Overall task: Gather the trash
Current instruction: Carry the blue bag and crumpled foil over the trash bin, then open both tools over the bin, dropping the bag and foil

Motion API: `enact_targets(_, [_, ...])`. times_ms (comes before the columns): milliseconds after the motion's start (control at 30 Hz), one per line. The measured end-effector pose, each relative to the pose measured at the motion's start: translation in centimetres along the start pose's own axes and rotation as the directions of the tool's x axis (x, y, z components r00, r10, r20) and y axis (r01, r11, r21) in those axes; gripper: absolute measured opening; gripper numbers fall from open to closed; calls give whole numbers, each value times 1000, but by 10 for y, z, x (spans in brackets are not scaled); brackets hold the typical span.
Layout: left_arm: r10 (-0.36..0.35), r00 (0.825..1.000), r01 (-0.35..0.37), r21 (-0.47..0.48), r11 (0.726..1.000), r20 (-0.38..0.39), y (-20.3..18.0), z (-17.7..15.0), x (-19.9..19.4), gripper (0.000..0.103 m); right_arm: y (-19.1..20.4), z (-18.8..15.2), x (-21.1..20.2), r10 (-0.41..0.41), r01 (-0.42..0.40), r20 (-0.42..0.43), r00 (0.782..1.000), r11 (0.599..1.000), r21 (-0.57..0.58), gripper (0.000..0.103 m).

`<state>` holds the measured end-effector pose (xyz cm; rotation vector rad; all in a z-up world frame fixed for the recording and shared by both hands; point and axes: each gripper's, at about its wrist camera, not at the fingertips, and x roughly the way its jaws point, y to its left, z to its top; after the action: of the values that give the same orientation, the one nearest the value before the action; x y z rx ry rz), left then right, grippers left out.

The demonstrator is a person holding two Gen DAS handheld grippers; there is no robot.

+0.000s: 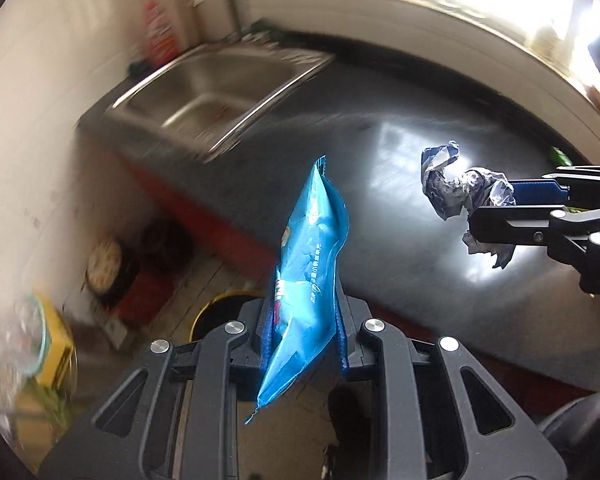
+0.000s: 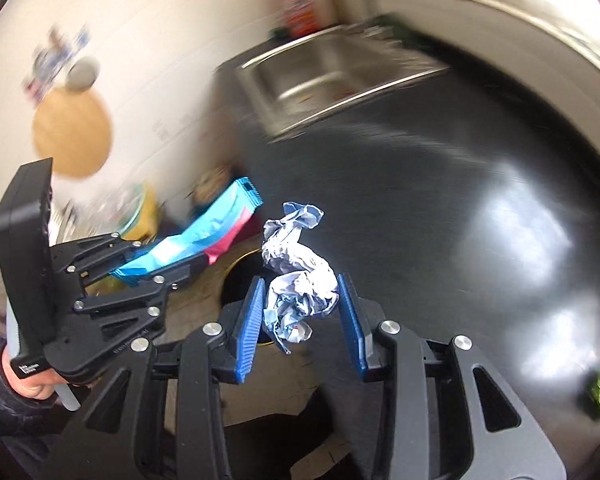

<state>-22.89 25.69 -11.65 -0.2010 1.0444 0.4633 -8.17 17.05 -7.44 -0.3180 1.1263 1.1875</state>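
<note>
My left gripper [image 1: 302,320] is shut on a blue snack wrapper [image 1: 308,264], which stands upright between the blue pads. It also shows in the right wrist view [image 2: 196,240], held by the left gripper [image 2: 160,264]. My right gripper [image 2: 302,308] is shut on a crumpled grey-white paper ball [image 2: 296,272]; the same ball [image 1: 460,192] shows in the left wrist view at the right gripper's tips [image 1: 496,204]. Both are held in the air past the counter's edge, above a round bin with a yellow rim [image 1: 216,312], also seen below the paper [image 2: 236,272].
A dark glossy countertop [image 1: 400,160] runs to a steel sink [image 1: 216,92] by the wall. A red bottle [image 1: 160,28] stands behind the sink. Boxes and clutter [image 1: 112,272] sit on the wooden floor. A round wooden board [image 2: 72,136] hangs on the wall.
</note>
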Motion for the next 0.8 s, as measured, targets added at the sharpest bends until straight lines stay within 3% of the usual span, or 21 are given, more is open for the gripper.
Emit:
enact_targets(167, [41, 997, -48, -118, 992, -64, 57, -41, 19, 23, 56, 16, 65, 70, -79, -105, 992, 994, -81, 37])
enact_targets(300, [48, 994, -65, -175, 982, -96, 91, -61, 39, 23, 89, 21, 113, 80, -102, -174, 981, 988, -118, 38])
enact_targets(567, [8, 992, -40, -248, 968, -127, 139, -87, 97, 23, 109, 27, 189, 52, -93, -268, 962, 986, -141, 38])
enact_targets(733, [-9, 990, -25, -241, 970, -139, 152, -93, 121, 23, 115, 29, 222, 18, -74, -309, 951, 982, -172, 40])
enact_targets(767, [-16, 990, -18, -243, 970, -138, 154, -94, 124, 32, 116, 29, 227, 11, -70, -313, 950, 982, -176, 41])
enact_targets(800, [-26, 990, -10, -249, 968, -140, 155, -95, 126, 50, 116, 30, 229, 10, -69, -316, 949, 982, -176, 47])
